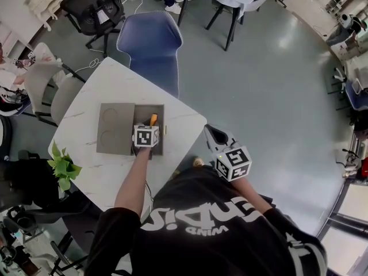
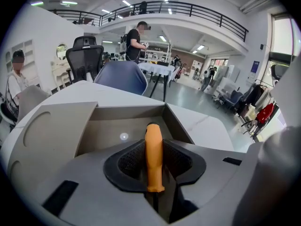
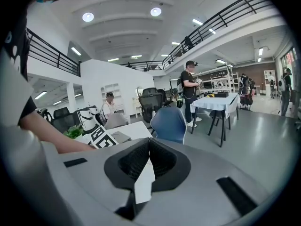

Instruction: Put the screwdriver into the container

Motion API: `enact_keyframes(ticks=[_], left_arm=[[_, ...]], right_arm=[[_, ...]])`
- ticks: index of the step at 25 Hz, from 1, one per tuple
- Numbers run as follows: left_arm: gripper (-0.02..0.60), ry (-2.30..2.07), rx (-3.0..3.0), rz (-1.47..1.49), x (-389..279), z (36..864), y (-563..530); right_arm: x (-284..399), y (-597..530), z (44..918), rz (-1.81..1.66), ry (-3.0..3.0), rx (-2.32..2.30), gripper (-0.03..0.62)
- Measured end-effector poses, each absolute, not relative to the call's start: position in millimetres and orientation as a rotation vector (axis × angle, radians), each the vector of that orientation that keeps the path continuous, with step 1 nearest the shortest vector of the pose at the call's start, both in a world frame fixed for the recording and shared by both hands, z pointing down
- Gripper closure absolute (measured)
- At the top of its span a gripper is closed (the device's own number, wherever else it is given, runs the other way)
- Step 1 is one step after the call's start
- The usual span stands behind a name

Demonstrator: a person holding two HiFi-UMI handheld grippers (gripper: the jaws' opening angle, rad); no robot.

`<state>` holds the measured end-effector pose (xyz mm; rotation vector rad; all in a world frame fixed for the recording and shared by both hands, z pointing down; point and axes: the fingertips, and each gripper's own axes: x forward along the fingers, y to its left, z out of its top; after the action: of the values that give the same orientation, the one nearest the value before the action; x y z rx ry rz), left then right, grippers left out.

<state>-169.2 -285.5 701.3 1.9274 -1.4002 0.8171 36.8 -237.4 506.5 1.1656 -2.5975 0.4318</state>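
Observation:
An orange-handled screwdriver (image 2: 154, 157) is clamped between the pads of my left gripper (image 2: 154, 146), handle pointing forward over the open compartment of the grey container (image 2: 117, 128). From the head view the screwdriver (image 1: 153, 119) pokes out beyond the left gripper (image 1: 149, 125), above the container's (image 1: 160, 140) right compartment. The container's flat lid (image 1: 114, 129) with two round hollows lies open to the left. My right gripper (image 1: 211, 133) hangs off the table's right edge, pads together and holding nothing; in its own view the right gripper (image 3: 148, 147) is shut.
The container sits on a white marble table (image 1: 86, 125). A green plant (image 1: 63, 165) stands at the table's near left edge. A blue chair (image 1: 150, 42) stands at the far side, a black office chair (image 1: 92, 7) beyond. People stand and sit in the background.

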Motion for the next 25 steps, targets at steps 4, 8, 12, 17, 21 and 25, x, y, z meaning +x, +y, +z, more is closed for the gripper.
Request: enact_keyframes(ticks=[4, 8, 12, 17, 21, 25], left_arm=[[0.456, -1.396, 1.925, 0.827, -167.3, 701.1, -286.6], [0.439, -1.389, 1.926, 0.828, -167.6, 700.9, -285.8], [0.428, -1.424, 1.932, 0.806, -169.0, 691.8, -286.8], [0.495, -1.506, 1.952, 0.753, -171.1, 670.2, -282.7], [0.552, -1.518, 1.994, 0.706, -167.1, 643.3, -278.6], [0.56, -1.568, 2.012, 0.639, -169.5, 611.7, -270.2]], right_arm=[[36.7, -240.5, 507.1, 0.438, -2.599, 1.153, 0.58], [34.0, -240.7, 509.8, 0.447, -2.604, 1.133, 0.58], [31.9, -241.6, 510.1, 0.452, -2.615, 1.112, 0.58], [29.2, -239.6, 511.8, 0.464, -2.627, 1.079, 0.58], [25.3, -237.5, 513.1, 0.466, -2.638, 1.041, 0.58], [16.2, -232.8, 513.4, 0.456, -2.658, 0.989, 0.58]])
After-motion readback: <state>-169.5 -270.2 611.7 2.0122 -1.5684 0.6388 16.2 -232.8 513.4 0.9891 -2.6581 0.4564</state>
